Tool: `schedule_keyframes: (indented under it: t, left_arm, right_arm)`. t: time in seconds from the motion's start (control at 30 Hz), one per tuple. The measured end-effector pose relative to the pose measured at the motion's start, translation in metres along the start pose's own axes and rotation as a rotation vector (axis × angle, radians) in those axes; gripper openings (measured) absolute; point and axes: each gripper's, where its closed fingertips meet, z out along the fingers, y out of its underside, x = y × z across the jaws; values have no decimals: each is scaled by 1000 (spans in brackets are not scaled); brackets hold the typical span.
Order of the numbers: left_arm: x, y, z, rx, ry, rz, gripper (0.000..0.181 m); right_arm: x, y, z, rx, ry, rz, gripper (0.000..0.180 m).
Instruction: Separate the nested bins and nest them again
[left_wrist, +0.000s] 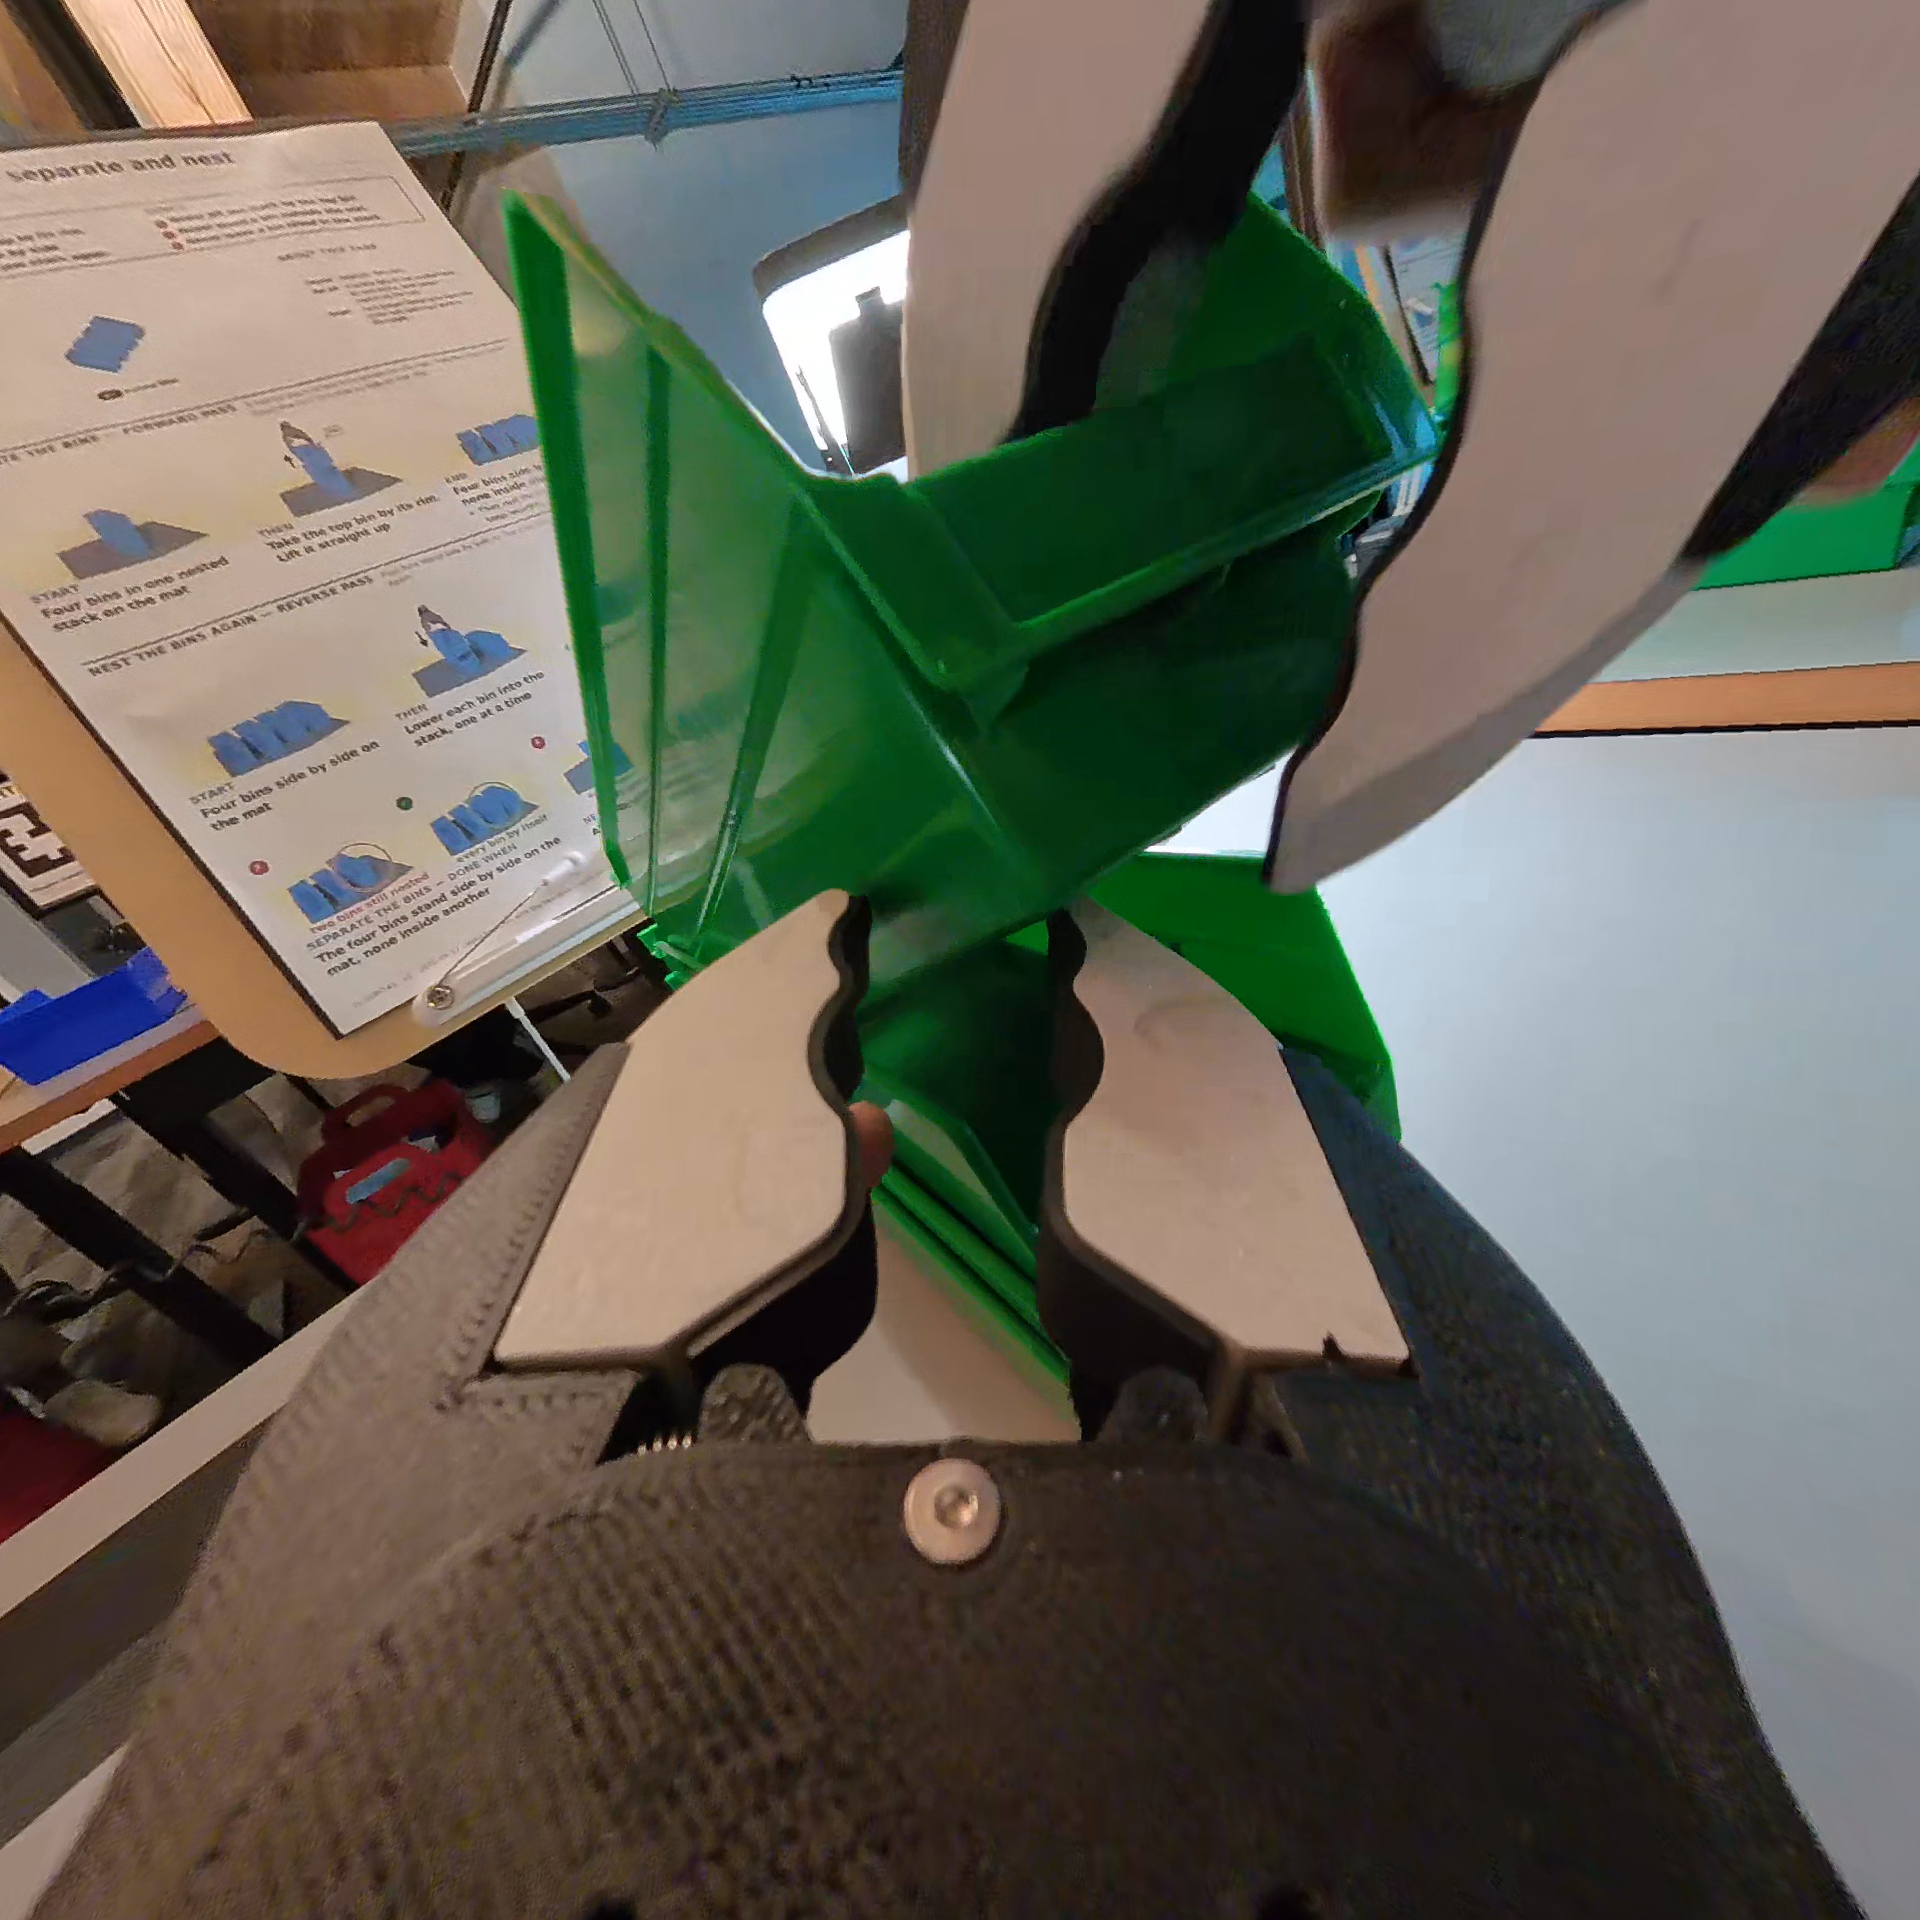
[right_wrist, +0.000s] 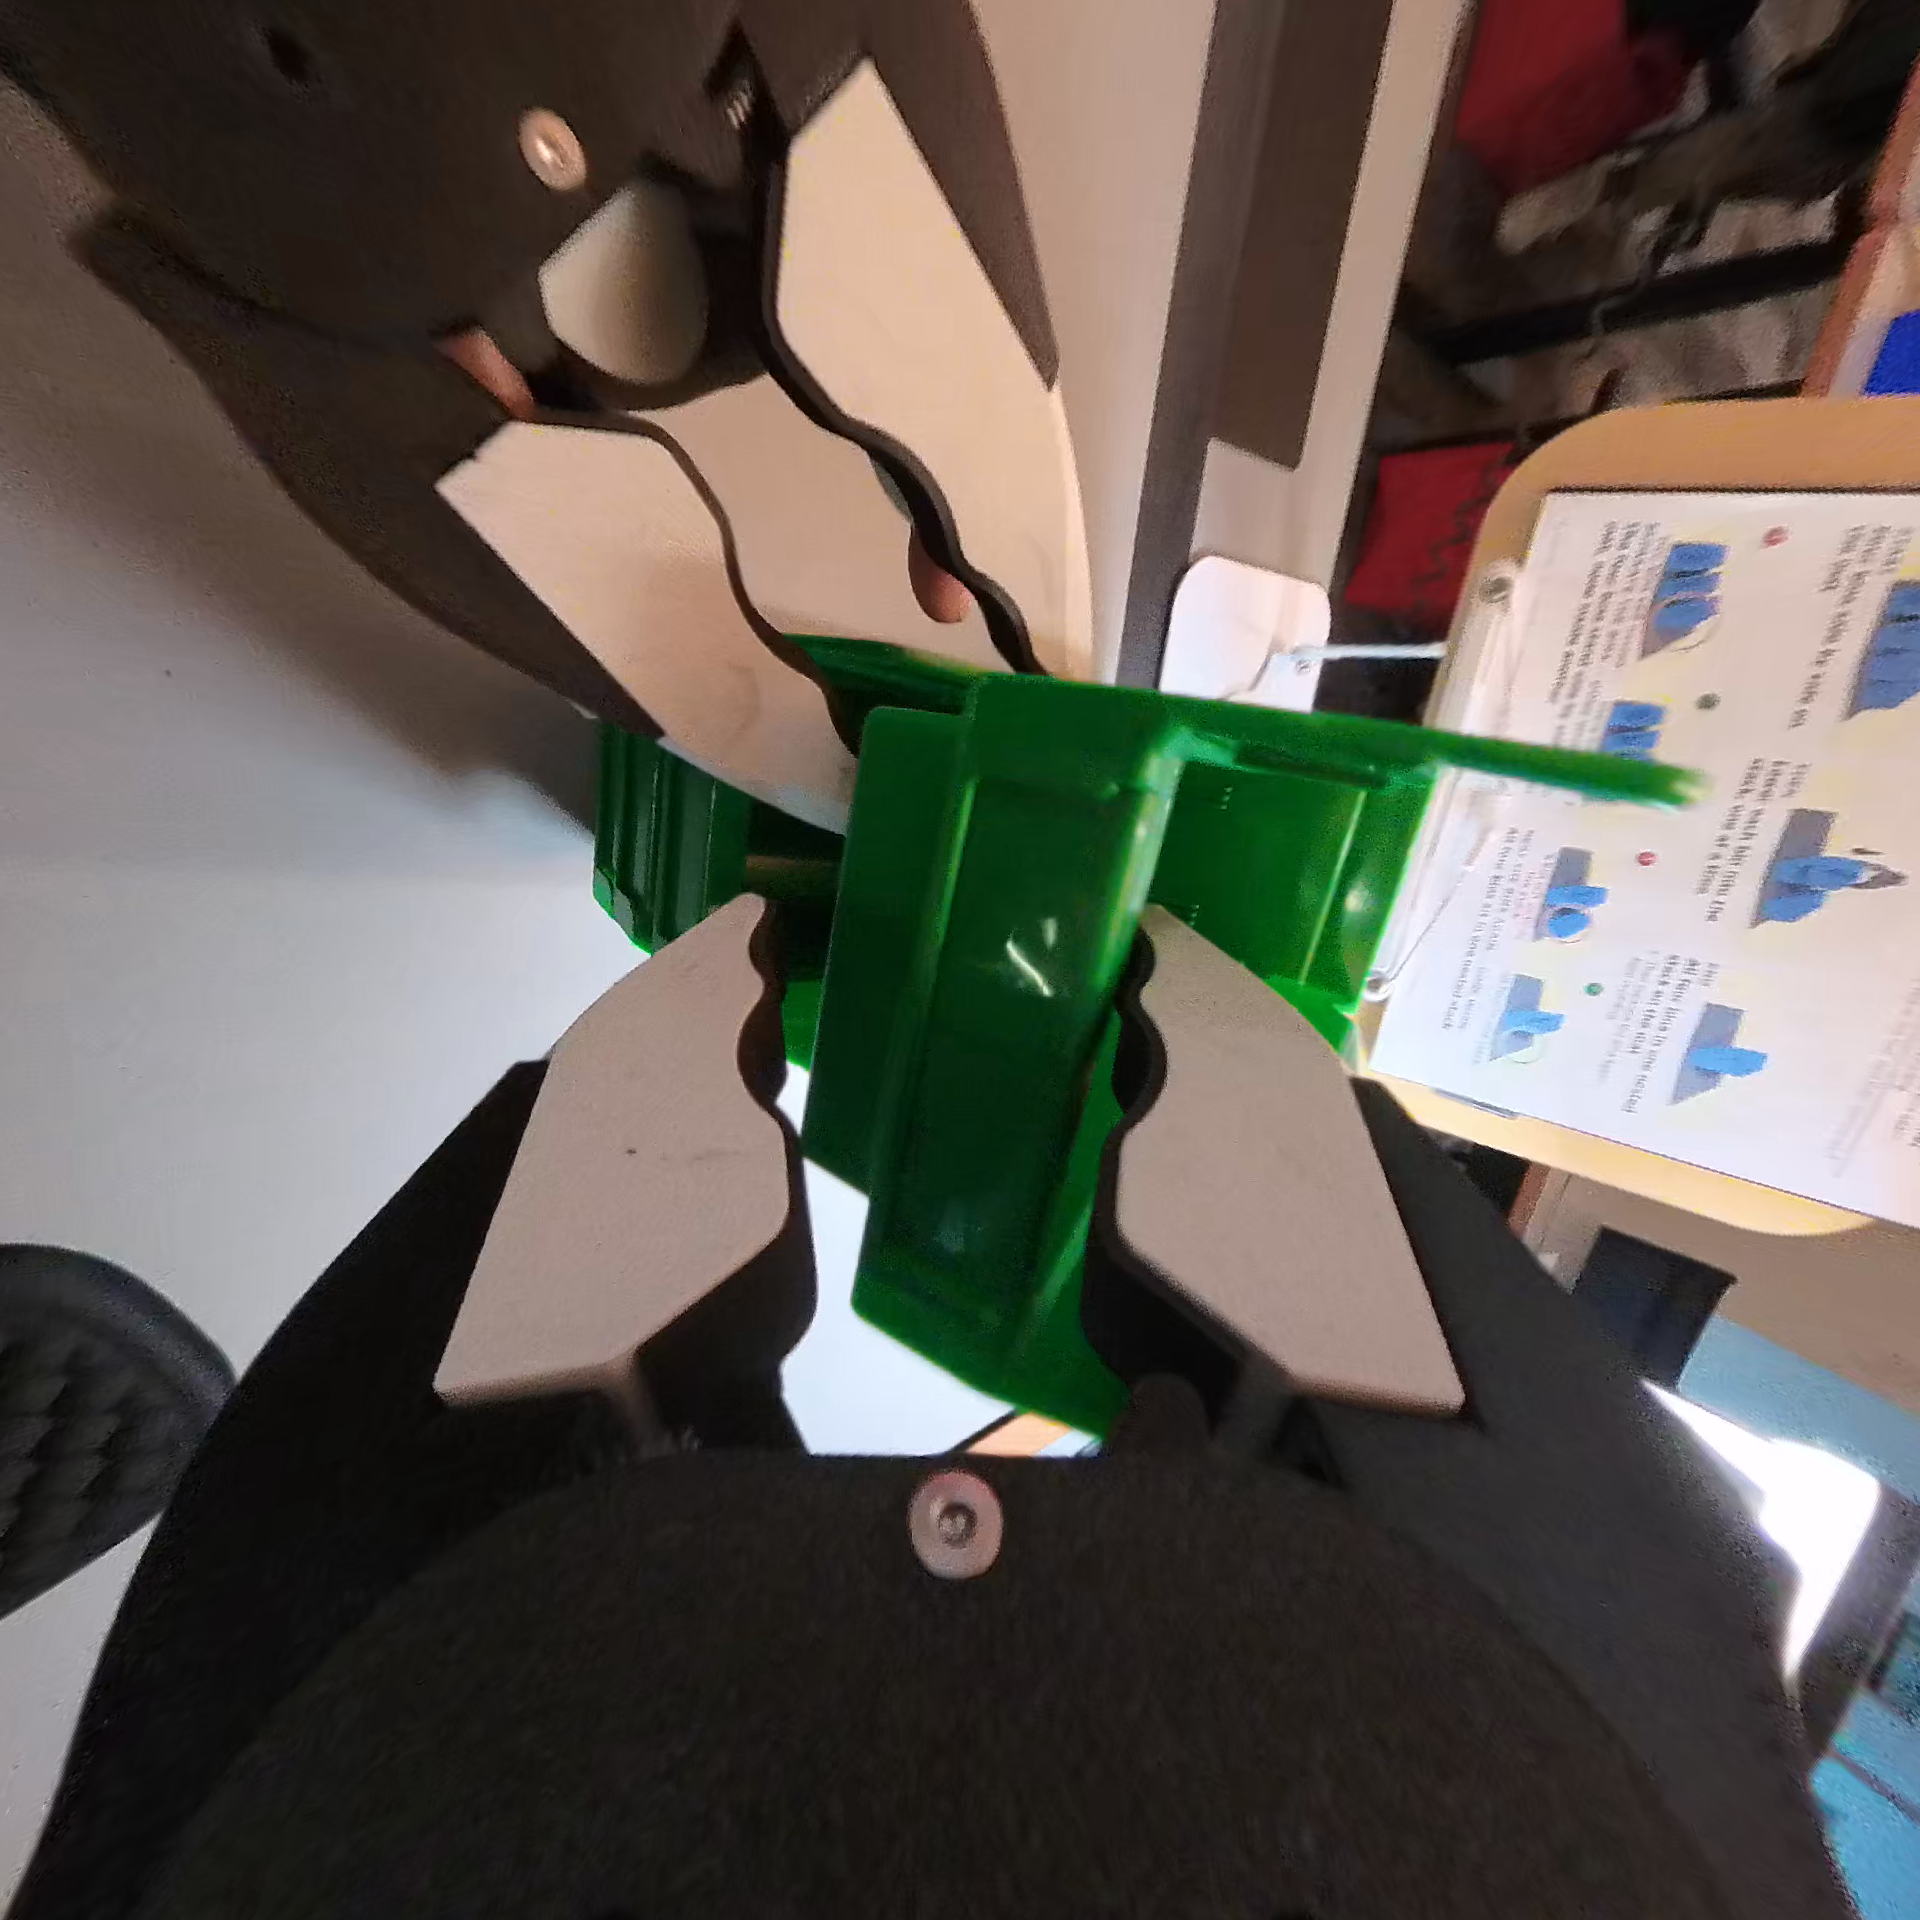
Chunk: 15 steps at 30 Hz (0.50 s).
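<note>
Both grippers — left, right — have jaws clamped on the green bins.

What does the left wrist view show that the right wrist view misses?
Only the left wrist view: a blue plastic bin on a side table, and a red bag beneath it. Only the right wrist view: a black mesh chair edge. Both: the glossy green plastic bins held between the left gripper and right gripper, plus the white printed instruction sheet.
</note>
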Motion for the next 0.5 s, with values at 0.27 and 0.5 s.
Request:
schedule_keyframes:
  t: [0.27,0.5]
  left_arm:
    - [-2,7,-23,-21,63,-84,39]
    - [-24,33,-71,-76,32,-124,38]
  right_arm:
    - [-4,5,9,-33,-12,12,51]
    - [23,15,-58,79,125,76,50]
